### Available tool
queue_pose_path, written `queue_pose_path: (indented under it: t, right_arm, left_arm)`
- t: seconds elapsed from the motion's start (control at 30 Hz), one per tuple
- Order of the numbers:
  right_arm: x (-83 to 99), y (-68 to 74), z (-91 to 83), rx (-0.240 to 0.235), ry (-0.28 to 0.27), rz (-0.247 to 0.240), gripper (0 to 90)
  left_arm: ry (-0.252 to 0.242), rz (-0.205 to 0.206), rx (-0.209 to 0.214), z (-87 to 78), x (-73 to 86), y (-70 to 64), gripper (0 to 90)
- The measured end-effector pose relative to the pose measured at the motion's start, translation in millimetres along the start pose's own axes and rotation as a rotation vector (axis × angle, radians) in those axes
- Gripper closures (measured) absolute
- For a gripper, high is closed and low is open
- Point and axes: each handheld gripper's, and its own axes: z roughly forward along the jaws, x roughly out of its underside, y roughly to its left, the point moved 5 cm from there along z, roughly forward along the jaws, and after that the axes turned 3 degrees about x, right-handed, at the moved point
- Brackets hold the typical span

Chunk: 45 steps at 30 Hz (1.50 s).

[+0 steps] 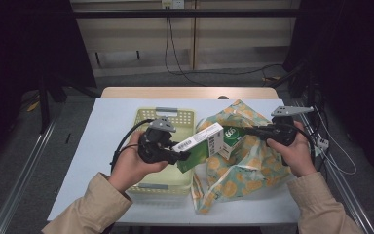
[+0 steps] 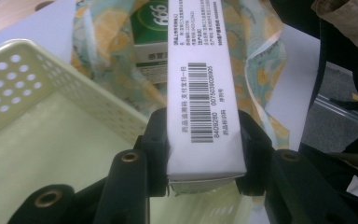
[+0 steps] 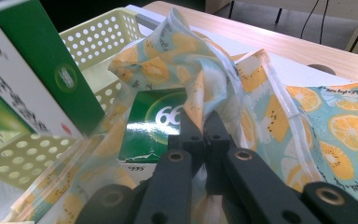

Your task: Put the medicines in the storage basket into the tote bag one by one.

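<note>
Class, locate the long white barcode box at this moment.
In the high view, the white box sits centre, clamped in the left gripper, over the yellow basket's right edge, beside the fruit-print bag.

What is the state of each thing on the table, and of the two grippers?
Long white-and-green carton: clamped in the left gripper, held above the basket's edge.
Pale yellow perforated plastic basket: upright, looks empty.
Fruit-print fabric bag: mouth open, edge pinched by the right gripper.
Green "666" box: inside the bag.

you're at a lab-style recording station: a white-topped table (image 1: 107, 122) ringed by black curtains (image 1: 24, 44), metal rails (image 1: 22, 170) and trailing cables (image 1: 173, 53).
</note>
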Motion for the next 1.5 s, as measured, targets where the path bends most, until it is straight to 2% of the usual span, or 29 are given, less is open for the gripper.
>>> queue_pose_path:
  t: [0.07,0.1,0.17,0.3,0.37,0.43,0.53,0.73,1.07,1.5]
  right_arm:
    - [0.4,-0.1,-0.6,-0.001,0.0,0.002,90.0]
    - [0.6,0.2,-1.0,0.0,0.0,0.003,90.0]
    - [0.9,0.6,-2.2,0.0,0.0,-0.004,90.0]
    - [-0.9,3.5,-4.8,-0.009,-0.01,-0.003,90.0]
    - [-1.5,3.6,-6.3,-0.01,-0.013,-0.01,90.0]
    - [-1.5,2.6,-7.5,-0.008,-0.013,-0.007,90.0]
    - [-1.2,0.0,-9.8,-0.005,-0.019,-0.002,90.0]
    - [-1.3,0.1,-11.9,-0.006,-0.021,-0.001,90.0]
    - [-4.1,-0.5,-11.4,-0.003,-0.029,0.001,90.0]
    - [-7.4,-1.6,-16.0,-0.002,-0.04,0.001,90.0]
  left_arm:
    - [0.019,0.009,0.004,9.5,-0.5,-1.3,62.9]
    - [0.003,0.008,0.009,13.2,-2.3,-2.2,62.9]
    - [0.008,0.015,0.006,17.4,-6.8,-2.7,62.9]
    - [0.015,0.038,0.033,25.2,-13.7,-9.3,62.9]
    - [0.031,0.052,0.03,28.2,-16.2,-13.2,62.9]
    - [0.036,0.058,0.05,32.5,-18.0,-16.2,62.9]
    - [0.068,0.059,0.041,42.8,-17.7,-17.6,62.9]
    - [0.085,0.035,0.029,70.4,-18.4,-11.7,62.9]
    - [0.064,-0.004,0.012,109.7,-35.0,-5.3,62.9]
    - [0.054,-0.026,-0.012,129.6,-45.3,-1.1,62.8]
